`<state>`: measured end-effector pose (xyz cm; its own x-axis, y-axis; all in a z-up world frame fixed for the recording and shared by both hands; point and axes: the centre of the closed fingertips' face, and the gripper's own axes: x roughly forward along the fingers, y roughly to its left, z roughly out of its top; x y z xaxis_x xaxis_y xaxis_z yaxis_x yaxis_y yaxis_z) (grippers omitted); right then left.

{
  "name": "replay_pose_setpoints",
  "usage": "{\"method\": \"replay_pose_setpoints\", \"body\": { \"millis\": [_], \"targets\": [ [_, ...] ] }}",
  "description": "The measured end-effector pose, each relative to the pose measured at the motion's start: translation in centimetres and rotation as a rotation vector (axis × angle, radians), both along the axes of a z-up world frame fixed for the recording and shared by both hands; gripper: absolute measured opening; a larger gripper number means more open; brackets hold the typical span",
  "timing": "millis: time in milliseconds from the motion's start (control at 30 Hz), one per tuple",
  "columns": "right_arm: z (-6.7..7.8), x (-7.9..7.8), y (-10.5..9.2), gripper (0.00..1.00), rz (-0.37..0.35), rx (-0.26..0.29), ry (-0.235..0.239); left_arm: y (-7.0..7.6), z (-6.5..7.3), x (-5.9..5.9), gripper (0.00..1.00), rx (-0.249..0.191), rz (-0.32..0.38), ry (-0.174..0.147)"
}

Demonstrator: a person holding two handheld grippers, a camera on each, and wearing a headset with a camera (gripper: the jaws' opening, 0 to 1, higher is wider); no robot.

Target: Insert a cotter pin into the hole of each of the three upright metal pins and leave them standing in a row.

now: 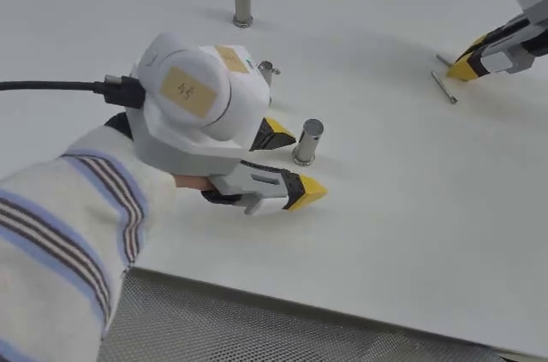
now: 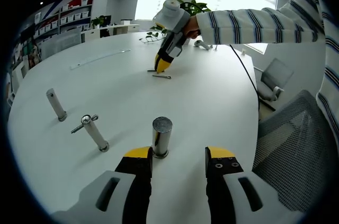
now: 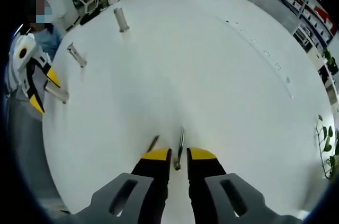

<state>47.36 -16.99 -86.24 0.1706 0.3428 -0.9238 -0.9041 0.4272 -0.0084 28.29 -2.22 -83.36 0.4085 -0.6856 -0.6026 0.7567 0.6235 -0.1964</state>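
Note:
Three upright metal pins stand on the white table (image 1: 411,208). The far pin (image 1: 243,0) is bare. The middle pin (image 2: 95,131) has a cotter pin through its top and is partly hidden behind my left gripper in the head view. The near pin (image 1: 307,141) is bare and stands between the tips of my open left gripper (image 1: 296,163), close to the left jaw in the left gripper view (image 2: 161,136). At the far right, my right gripper (image 1: 462,71) rests low on the table. Its jaws are narrowly apart around the end of a loose cotter pin (image 3: 180,147). A second cotter pin (image 3: 153,143) lies beside it.
A mesh chair back (image 1: 257,328) sits below the table's near edge. A black cable (image 1: 51,86) runs off left from the left gripper. The striped sleeve (image 1: 60,234) covers the lower left corner.

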Motion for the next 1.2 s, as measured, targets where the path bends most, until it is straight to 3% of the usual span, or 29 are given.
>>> {"method": "replay_pose_setpoints", "body": {
  "millis": [267,433,600,1200],
  "targets": [
    [-0.2,0.8,-0.4,0.08,-0.007,-0.017,0.000,0.3,-0.2,0.1,0.38,0.005,0.004,-0.001],
    [-0.4,1.3,-0.3,0.05,0.010,-0.058,-0.005,0.4,-0.4,0.0,0.39,0.019,0.002,0.000],
    [-0.4,1.3,-0.4,0.04,0.034,-0.090,-0.017,0.5,-0.5,0.0,0.38,0.022,0.007,-0.001],
    [-0.3,1.0,-0.6,0.03,0.073,-0.119,-0.055,0.8,-0.3,-0.4,0.38,0.035,0.010,0.000]
  ]
}}
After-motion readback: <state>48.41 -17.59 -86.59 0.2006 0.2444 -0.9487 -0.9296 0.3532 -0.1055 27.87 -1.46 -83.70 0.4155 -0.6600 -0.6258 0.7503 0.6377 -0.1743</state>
